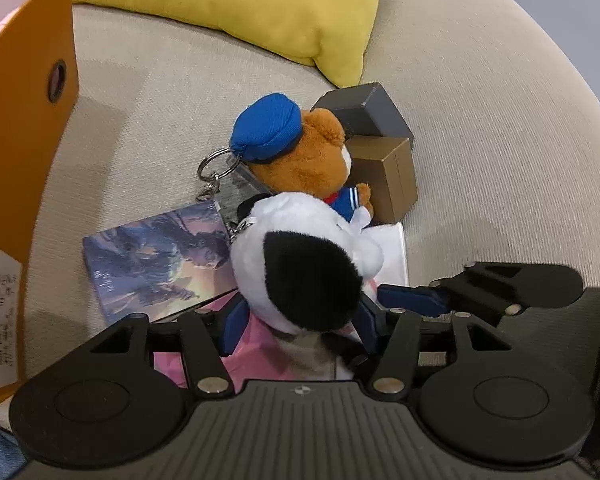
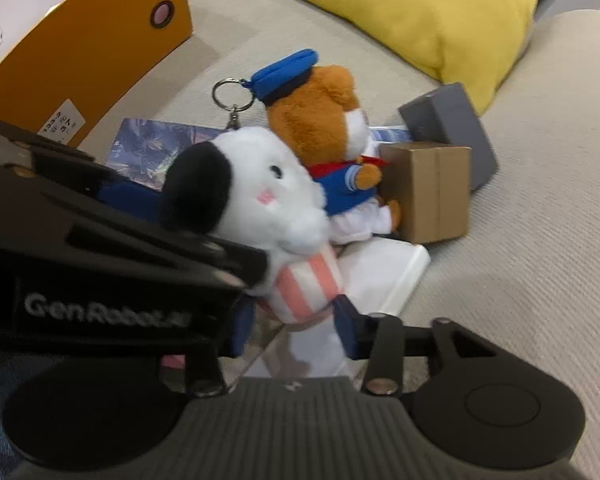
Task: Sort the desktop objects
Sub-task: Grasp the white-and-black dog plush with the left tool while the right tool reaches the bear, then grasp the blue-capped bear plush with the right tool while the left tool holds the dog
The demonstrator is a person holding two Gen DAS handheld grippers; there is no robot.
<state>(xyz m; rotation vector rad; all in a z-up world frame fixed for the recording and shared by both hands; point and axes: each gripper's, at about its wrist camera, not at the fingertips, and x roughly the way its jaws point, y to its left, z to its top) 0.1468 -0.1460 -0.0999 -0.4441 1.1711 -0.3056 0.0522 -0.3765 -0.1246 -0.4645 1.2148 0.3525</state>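
Observation:
A white plush dog with black ears [image 1: 300, 264] [image 2: 256, 200] is held between both grippers. My left gripper [image 1: 300, 316] is shut on its head and upper body. My right gripper [image 2: 296, 320] is shut on its pink-striped lower body [image 2: 308, 288]. In the left wrist view the right gripper's fingers [image 1: 412, 298] reach in from the right. Behind the dog lies a brown plush bear with a blue cap and key ring [image 1: 300, 148] [image 2: 320, 120]. It leans on a brown box [image 1: 392, 176] [image 2: 432, 192] and a dark grey box [image 1: 364, 108] [image 2: 448, 120].
Everything rests on a beige sofa cushion [image 1: 500, 140] [image 2: 540, 240]. An orange storage box [image 1: 24, 160] [image 2: 80, 52] stands at the left. A yellow pillow [image 1: 240, 4] [image 2: 400, 8] lies behind. A picture card [image 1: 152, 252] [image 2: 156, 144] and a white flat box [image 1: 392, 252] [image 2: 384, 268] lie under the toys.

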